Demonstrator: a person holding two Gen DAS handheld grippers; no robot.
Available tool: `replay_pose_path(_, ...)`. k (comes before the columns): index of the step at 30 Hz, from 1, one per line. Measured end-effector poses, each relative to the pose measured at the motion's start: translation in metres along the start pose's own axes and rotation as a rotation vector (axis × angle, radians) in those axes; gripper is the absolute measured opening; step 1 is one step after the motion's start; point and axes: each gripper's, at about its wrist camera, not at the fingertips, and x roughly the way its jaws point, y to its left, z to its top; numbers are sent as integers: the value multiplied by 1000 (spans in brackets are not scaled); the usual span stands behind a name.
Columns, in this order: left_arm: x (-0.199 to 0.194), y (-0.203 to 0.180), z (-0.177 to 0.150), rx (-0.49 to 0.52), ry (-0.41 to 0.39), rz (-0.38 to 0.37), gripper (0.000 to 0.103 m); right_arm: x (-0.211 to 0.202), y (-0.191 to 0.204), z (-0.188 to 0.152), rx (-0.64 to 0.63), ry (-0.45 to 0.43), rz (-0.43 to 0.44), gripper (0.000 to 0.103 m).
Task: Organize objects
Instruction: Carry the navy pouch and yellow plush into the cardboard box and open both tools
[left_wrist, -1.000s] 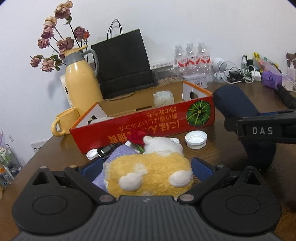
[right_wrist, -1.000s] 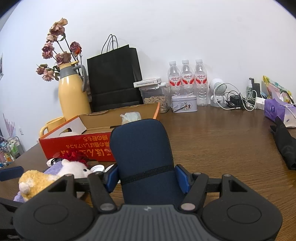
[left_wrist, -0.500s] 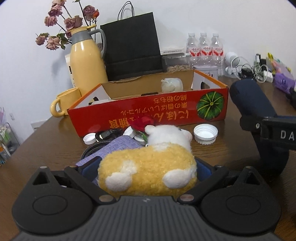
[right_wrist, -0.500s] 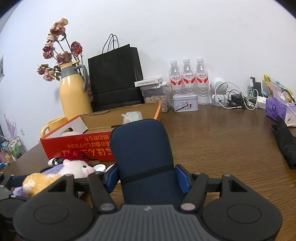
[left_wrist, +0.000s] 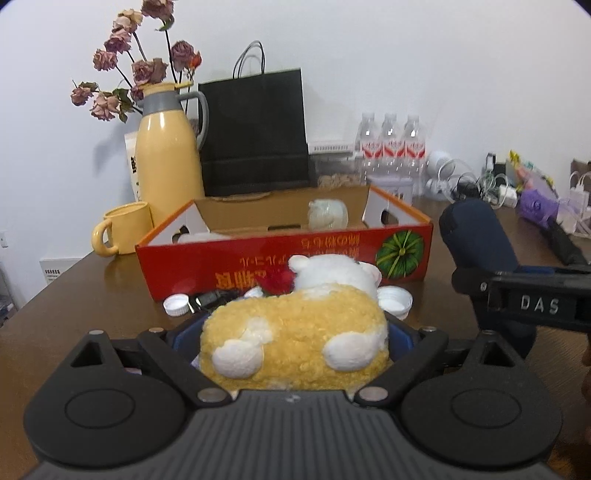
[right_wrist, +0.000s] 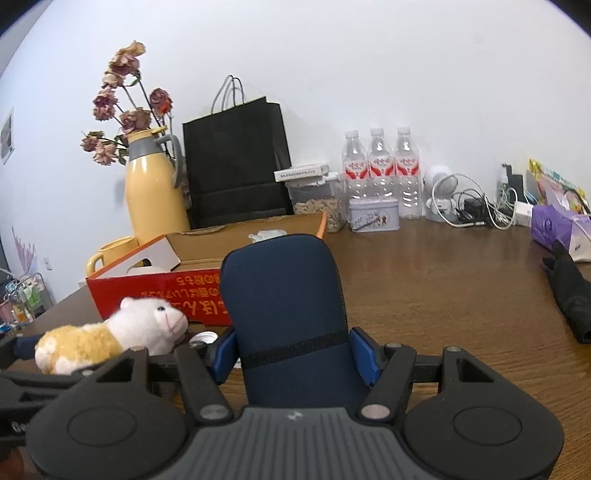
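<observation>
Plush sheep (left_wrist: 295, 332), yellow-bodied and white-headed, sits between the fingers of the left gripper (left_wrist: 291, 334), whose jaws have just been closing on it from nearly full width. Right gripper (right_wrist: 295, 354), jaws about half apart, clamps an upright navy pouch (right_wrist: 284, 306). Both are in front of the red cardboard box (left_wrist: 258, 258), the pouch toward its right end. White bottle caps (left_wrist: 176, 305) lie on the table before the box; a yellow jug (left_wrist: 166, 166) stands behind it, a black paper bag (left_wrist: 255, 133) beside the jug.

Yellow jug (right_wrist: 153, 199) with dried roses (right_wrist: 125, 99), black bag (right_wrist: 236, 162), 3 bottles (right_wrist: 380, 170).
</observation>
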Motion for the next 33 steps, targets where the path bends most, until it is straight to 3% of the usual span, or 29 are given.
replay_pose_path(8, -14, 30, 32, -70, -116, -40, 95, 1, 16, 33, 15, -29, 72, 62)
replay_pose_path(16, 18, 63, 92, -153, -170, -64, 95, 43, 43, 98, 24, -61, 119, 62)
replay_pose_path(24, 90, 75, 133, -219, -112, -51, 95, 122, 50, 139, 94, 21, 57, 61)
replay_pose_path(33, 153, 76, 123, -250, -2, -4, 95, 181, 39, 127, 146, 108, -15, 61)
